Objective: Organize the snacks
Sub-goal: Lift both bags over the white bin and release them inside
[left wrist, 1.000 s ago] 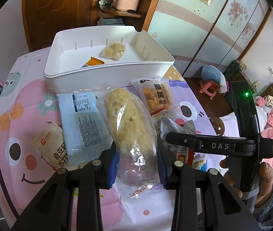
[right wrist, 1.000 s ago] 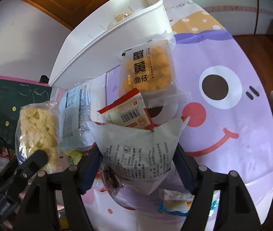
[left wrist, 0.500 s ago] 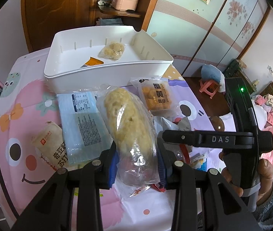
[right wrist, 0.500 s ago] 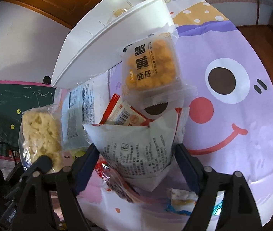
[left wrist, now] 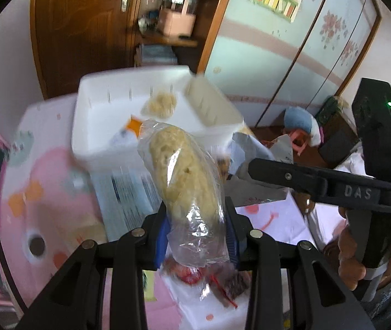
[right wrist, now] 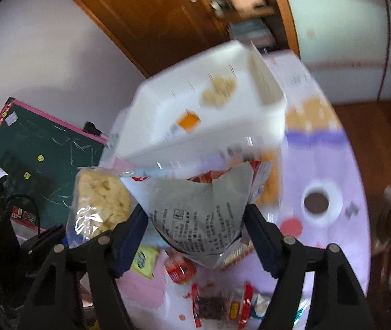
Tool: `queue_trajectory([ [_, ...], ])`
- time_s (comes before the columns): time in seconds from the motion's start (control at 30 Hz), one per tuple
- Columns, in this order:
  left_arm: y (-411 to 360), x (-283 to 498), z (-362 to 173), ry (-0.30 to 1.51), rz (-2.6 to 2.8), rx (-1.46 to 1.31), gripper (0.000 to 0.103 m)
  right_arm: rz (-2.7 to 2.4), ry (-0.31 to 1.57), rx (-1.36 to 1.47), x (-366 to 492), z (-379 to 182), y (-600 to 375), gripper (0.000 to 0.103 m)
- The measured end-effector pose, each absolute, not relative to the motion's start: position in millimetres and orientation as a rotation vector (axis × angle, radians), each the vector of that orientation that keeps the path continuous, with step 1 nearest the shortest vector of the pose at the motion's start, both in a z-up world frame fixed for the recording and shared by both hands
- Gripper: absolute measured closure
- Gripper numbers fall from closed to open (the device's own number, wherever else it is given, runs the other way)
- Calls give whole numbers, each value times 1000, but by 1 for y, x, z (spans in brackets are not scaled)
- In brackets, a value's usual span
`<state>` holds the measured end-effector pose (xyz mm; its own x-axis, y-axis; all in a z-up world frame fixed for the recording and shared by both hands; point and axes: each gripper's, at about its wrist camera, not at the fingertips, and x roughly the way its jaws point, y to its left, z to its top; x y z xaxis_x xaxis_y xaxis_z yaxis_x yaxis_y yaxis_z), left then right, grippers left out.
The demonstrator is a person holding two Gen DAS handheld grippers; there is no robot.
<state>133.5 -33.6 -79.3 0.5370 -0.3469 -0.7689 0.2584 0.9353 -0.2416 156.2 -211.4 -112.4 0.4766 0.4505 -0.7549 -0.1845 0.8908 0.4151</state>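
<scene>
Two grippers, one pack each. Left gripper (left wrist: 198,236) was clamped narrow on a clear bag of yellow puffs (left wrist: 184,176), held up before the white bin (left wrist: 93,126). Right gripper (right wrist: 195,228) gripped a grey printed packet (right wrist: 198,214), jaws wide and just closing further. Two snacks lay inside the bin. Only the right view showed several small red wrappers (right wrist: 209,299) on the cartoon tablecloth (right wrist: 333,170); only the left view showed the hand (left wrist: 347,253).

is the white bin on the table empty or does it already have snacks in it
Not empty. The white bin already holds a pale crumbly snack pack and an orange-cornered packet on its floor; the rest of the floor looks bare.
</scene>
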Motion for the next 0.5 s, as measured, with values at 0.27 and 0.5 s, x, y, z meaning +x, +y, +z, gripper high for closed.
queue_trajectory([
  [0.27,-20,188,-10,782,-282,-24,69,281,843,140,201,-39,-197,29],
  [0.5,-11,259,10,753,-192,-5,69,233,775,80,252,-6,-183,28],
])
